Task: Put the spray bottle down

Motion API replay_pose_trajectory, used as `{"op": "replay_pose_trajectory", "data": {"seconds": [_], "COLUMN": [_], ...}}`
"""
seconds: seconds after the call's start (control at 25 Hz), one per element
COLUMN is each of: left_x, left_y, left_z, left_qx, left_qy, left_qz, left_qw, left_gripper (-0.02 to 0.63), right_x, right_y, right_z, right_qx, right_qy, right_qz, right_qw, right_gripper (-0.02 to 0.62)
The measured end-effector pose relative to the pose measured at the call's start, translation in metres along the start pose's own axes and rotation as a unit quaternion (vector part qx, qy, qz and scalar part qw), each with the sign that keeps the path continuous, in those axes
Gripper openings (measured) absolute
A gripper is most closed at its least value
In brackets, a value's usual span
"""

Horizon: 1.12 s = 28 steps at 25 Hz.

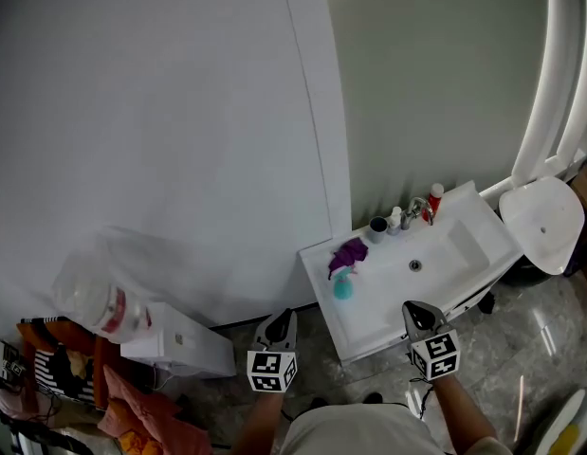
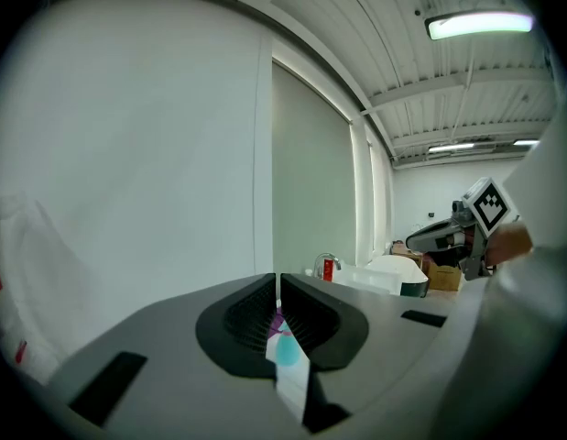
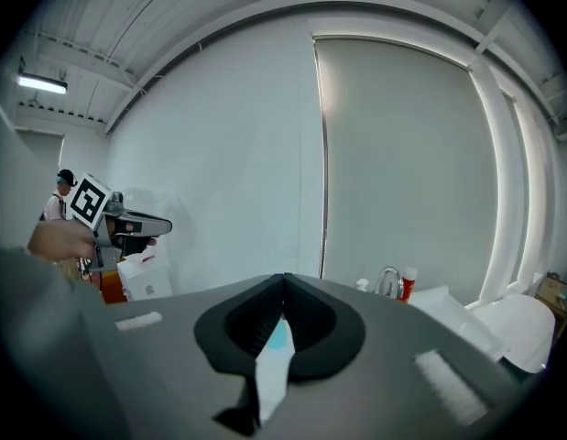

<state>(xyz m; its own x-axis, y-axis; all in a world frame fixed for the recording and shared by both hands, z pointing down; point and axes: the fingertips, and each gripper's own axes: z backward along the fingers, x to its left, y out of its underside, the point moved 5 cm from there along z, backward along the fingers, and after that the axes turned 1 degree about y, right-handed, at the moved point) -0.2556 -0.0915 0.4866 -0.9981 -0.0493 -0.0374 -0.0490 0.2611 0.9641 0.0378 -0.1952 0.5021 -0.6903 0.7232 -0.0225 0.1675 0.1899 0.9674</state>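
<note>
Spray bottle [image 1: 342, 283] on white sink [image 1: 468, 240]

Your head camera looks steeply down from well above, with the sink [image 1: 464, 245] right of centre in its frame. Each gripper camera rides close behind its own jaws, facing about level. All three share the tap [image 1: 414, 211]; the right gripper [image 2: 413, 242] shows at the left gripper view's right edge, the left gripper [image 3: 164, 225] at the other's left edge

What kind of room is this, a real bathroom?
Probably a mock bathroom corner in a workshop hall: a white washbasin with a faucet, a teal spray bottle on it, and an industrial ceiling with strip lights.
</note>
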Motion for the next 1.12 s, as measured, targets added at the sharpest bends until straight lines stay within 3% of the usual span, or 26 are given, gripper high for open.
{"op": "replay_pose_trajectory", "data": {"seconds": [0.32,1.12], "left_x": [0.012,0.028], "left_y": [-0.014,-0.019], "left_z": [0.001,-0.01], "left_qx": [-0.026,-0.026], "left_qy": [0.054,0.07], "left_qz": [-0.009,-0.008], "left_qw": [0.9982,0.9972], "left_gripper": [0.006,0.006], "right_x": [0.014,0.019], "right_y": [-0.015,-0.028], "right_z": [-0.007,-0.012], "right_qx": [-0.021,-0.036], "right_qy": [-0.002,0.015], "right_qz": [-0.001,0.009], "right_qw": [1.0,0.999], "right_gripper": [0.011,0.011]}}
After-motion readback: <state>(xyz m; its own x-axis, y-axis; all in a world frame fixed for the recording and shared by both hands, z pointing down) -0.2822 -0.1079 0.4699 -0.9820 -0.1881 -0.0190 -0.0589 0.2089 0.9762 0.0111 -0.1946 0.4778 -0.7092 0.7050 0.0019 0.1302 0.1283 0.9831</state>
